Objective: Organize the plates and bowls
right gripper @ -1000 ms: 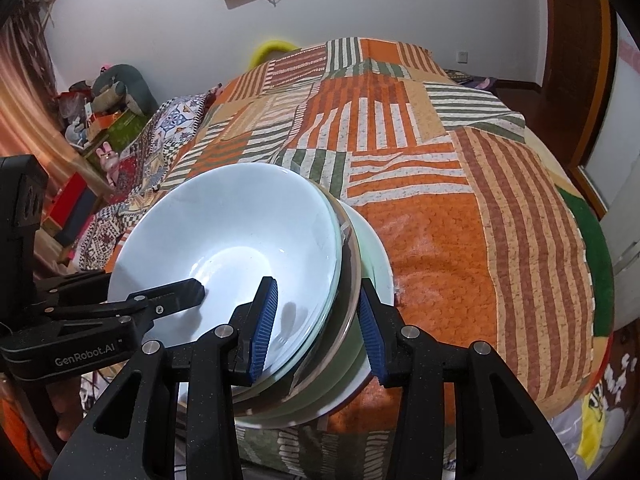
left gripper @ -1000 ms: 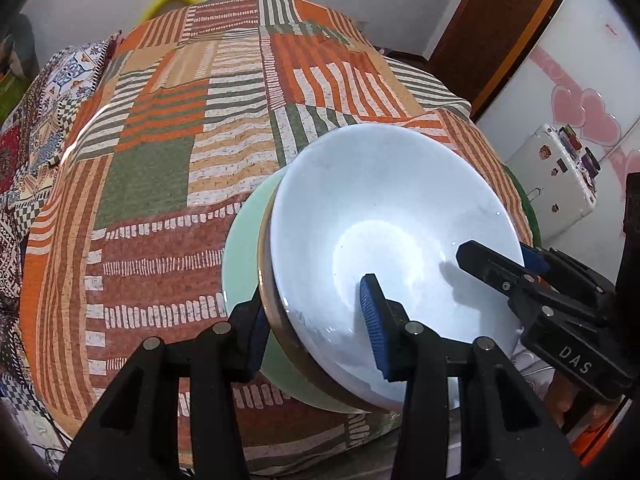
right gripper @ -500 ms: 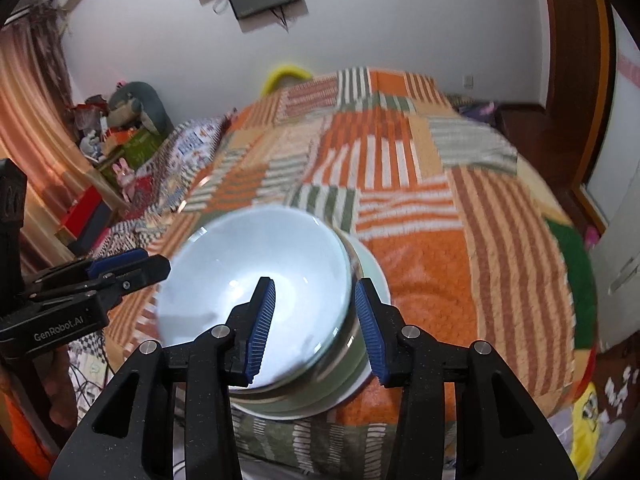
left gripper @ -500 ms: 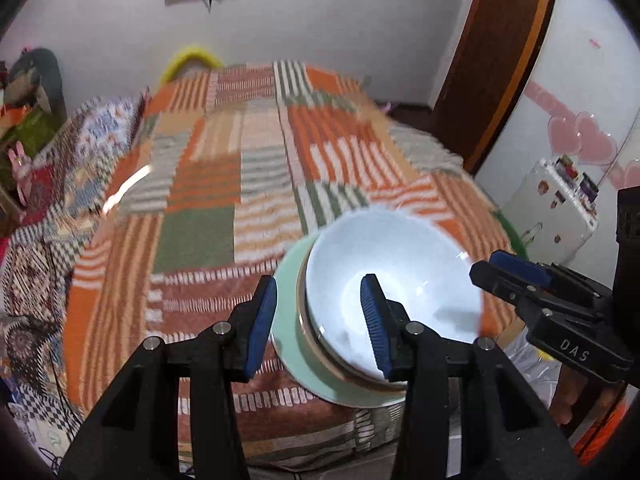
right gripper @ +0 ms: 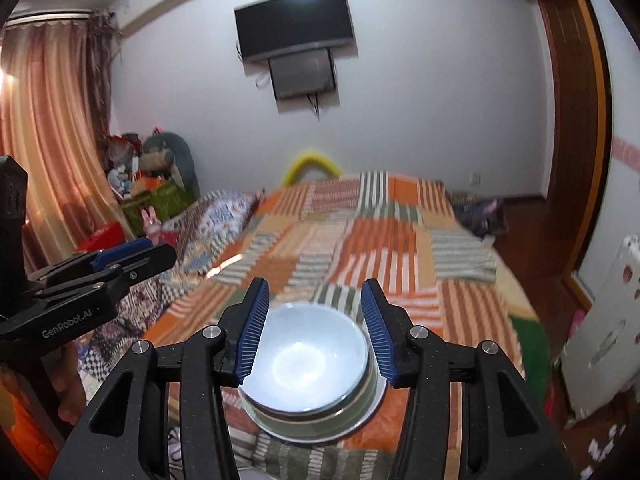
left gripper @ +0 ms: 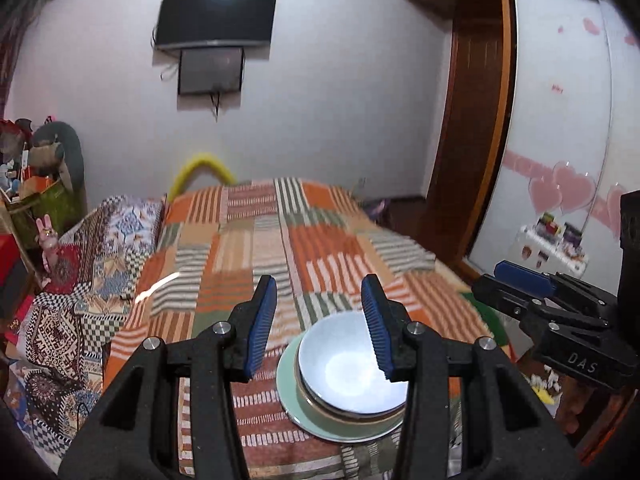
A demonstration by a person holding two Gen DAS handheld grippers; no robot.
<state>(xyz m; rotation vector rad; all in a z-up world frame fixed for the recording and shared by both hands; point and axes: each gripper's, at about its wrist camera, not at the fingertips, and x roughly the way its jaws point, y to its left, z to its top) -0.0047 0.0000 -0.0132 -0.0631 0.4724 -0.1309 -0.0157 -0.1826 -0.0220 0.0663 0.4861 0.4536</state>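
Note:
A white bowl (left gripper: 352,376) sits nested in a brown-rimmed bowl on a pale green plate (left gripper: 292,396) near the front edge of the bed. The stack also shows in the right wrist view, bowl (right gripper: 304,364) above plate (right gripper: 372,404). My left gripper (left gripper: 318,326) is open and empty, raised above and behind the stack. My right gripper (right gripper: 314,328) is open and empty, also raised above it. Each gripper appears at the side of the other's view: the right one (left gripper: 520,280), the left one (right gripper: 132,254).
The stack rests on a patchwork orange, green and striped bedspread (left gripper: 256,248). A patterned blanket (left gripper: 100,264) and toys lie at the left. A wardrobe (left gripper: 560,160) stands to the right, a TV (left gripper: 216,16) hangs on the far wall, curtains (right gripper: 52,140) hang at the left.
Both grippers let go of the stack's rim, opened wider, and pulled up and back from the dishes. The stack stays on the bed and looks smaller in both views.

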